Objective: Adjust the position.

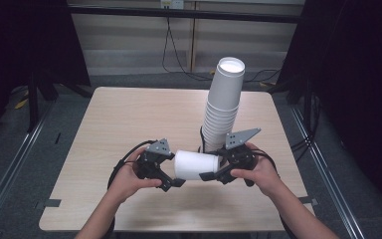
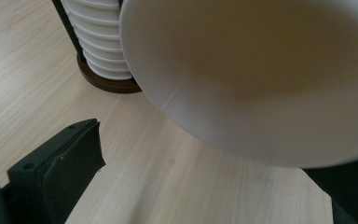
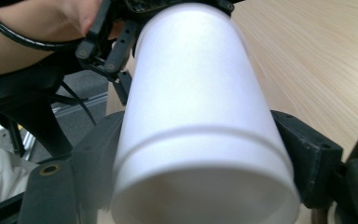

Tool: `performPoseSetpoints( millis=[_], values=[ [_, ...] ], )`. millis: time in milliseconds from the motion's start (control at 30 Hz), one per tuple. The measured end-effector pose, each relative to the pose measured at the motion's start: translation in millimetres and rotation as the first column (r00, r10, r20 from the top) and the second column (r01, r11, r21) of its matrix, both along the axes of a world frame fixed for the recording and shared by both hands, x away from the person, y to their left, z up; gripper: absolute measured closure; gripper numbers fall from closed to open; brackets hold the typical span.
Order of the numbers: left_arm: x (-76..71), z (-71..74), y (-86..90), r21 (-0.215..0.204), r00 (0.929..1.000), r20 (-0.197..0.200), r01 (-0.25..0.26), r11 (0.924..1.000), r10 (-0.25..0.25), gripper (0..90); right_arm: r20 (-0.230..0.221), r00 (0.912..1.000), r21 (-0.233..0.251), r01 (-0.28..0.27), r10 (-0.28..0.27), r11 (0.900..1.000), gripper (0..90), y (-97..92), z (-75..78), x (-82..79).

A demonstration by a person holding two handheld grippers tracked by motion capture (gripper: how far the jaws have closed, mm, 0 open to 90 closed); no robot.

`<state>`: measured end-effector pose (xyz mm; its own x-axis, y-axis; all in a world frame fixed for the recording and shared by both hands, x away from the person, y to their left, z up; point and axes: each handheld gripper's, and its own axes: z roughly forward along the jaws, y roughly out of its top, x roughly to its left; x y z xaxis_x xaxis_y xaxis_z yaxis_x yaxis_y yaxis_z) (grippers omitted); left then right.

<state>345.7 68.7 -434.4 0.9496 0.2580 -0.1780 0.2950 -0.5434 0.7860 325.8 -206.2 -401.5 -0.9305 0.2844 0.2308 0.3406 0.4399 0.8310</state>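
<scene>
Currently: white paper cup (image 1: 195, 165) held sideways above tabletop (image 1: 129, 124).
Right tool (image 1: 218, 172) clamps the rim end; left tool (image 1: 171, 174) gapes wide at its base. Keep the cup level before adding it to the cup stack (image 1: 223, 107).

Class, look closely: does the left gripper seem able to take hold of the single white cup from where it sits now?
Probably yes. The left gripper stands open right at one end of the white cup, which the right gripper holds sideways above the table. Nothing lies between them; the cup stack stands behind.
</scene>
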Motion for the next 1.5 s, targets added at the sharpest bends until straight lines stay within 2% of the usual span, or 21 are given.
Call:
performPoseSetpoints(
  millis=[300,400,467,500,600,700,867,1233,1500],
  values=[
    [0.9,0.3,1.9,-0.033,0.9999,-0.014,0.000,0.9995,0.000,1.7,0.007,1.0000,-0.016,-0.001,0.001,0.9999,23.5,-0.2,4.1,0.8],
    [0.0,1.9,0.7,-0.038,1.0000,-0.001,0.008,0.9992,-0.008,2.5,0.009,1.0000,-0.034,0.004,-0.004,0.9994,23.5,0.0,2.8,2.0],
    [-0.4,3.3,0.8,-0.033,0.9998,-0.002,0.018,0.9993,-0.019,2.5,0.007,1.0000,-0.038,0.000,0.000,0.9993,23.5,0.3,1.5,2.3],
    [-0.7,5.3,0.2,-0.018,0.9997,0.016,0.020,0.9996,-0.020,2.2,0.007,1.0000,-0.040,0.002,-0.001,0.9992,23.5,0.5,1.1,2.1],
    [-0.7,5.8,-0.6,-0.012,0.9994,0.024,0.023,0.9997,-0.023,0.4,0.005,1.0000,-0.039,-0.003,0.003,0.9992,23.5,0.6,0.8,2.0],
    [0.4,7.3,-0.9,0.000,0.9970,0.066,0.041,0.9992,-0.041,0.0,0.007,0.9999,-0.051,-0.007,0.007,0.9987,23.6,0.9,1.0,1.8],
    [0.9,8.0,-2.5,-0.006,0.9973,0.061,0.042,0.9991,-0.041,0.0,0.006,0.9999,-0.053,-0.008,0.009,0.9986,23.6,0.1,1.8,2.8],
    [-0.5,7.7,-7.8,0.028,0.9943,0.080,0.069,0.9973,-0.071,0.0,0.007,0.9997,-0.071,-0.024,0.024,0.9972,23.6,4.5,3.2,1.8],
    [-0.6,8.4,-9.2,-0.003,0.9938,0.071,0.086,0.9963,-0.086,0.4,0.006,0.9995,-0.081,-0.029,0.030,0.9963,23.5,5.4,1.3,2.5]
  ],
)
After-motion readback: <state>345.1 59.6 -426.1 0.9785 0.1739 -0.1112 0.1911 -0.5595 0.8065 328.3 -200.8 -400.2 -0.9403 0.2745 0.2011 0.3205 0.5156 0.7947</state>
